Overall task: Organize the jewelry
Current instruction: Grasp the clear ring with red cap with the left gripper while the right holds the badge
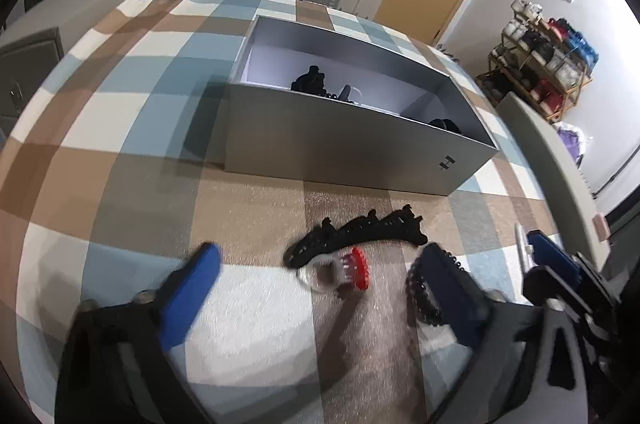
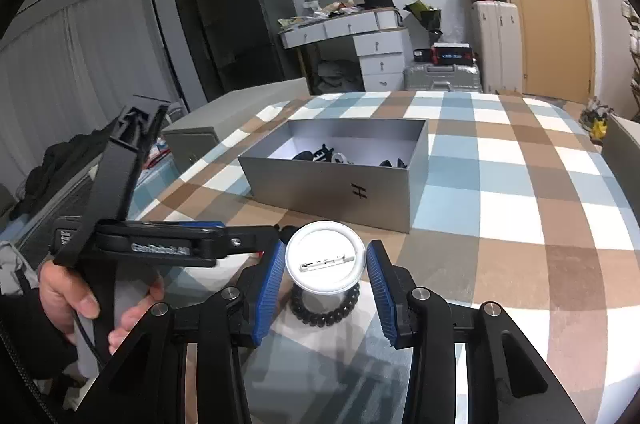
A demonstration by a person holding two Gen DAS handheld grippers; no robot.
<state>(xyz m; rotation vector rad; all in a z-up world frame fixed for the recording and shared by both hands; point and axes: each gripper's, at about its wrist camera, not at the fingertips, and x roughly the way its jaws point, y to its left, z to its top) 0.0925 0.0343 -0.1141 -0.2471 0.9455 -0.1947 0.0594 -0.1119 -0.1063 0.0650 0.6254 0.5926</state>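
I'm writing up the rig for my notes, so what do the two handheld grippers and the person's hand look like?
Both grippers are black plastic frames with silver pivot bolts and ribbed blue pads on their two fingers. The left gripper, seen side-on from the right wrist, carries white lettering on its body and a black strap and cable at the grip. The right gripper matches it. The hand emerges from a dark sleeve.

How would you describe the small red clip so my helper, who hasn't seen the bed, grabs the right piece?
Find the grey open box on the checked cover. In front of it lies a long black claw clip; the small red clip sits against its near side, joined to a clear ring. It is the only red piece there.
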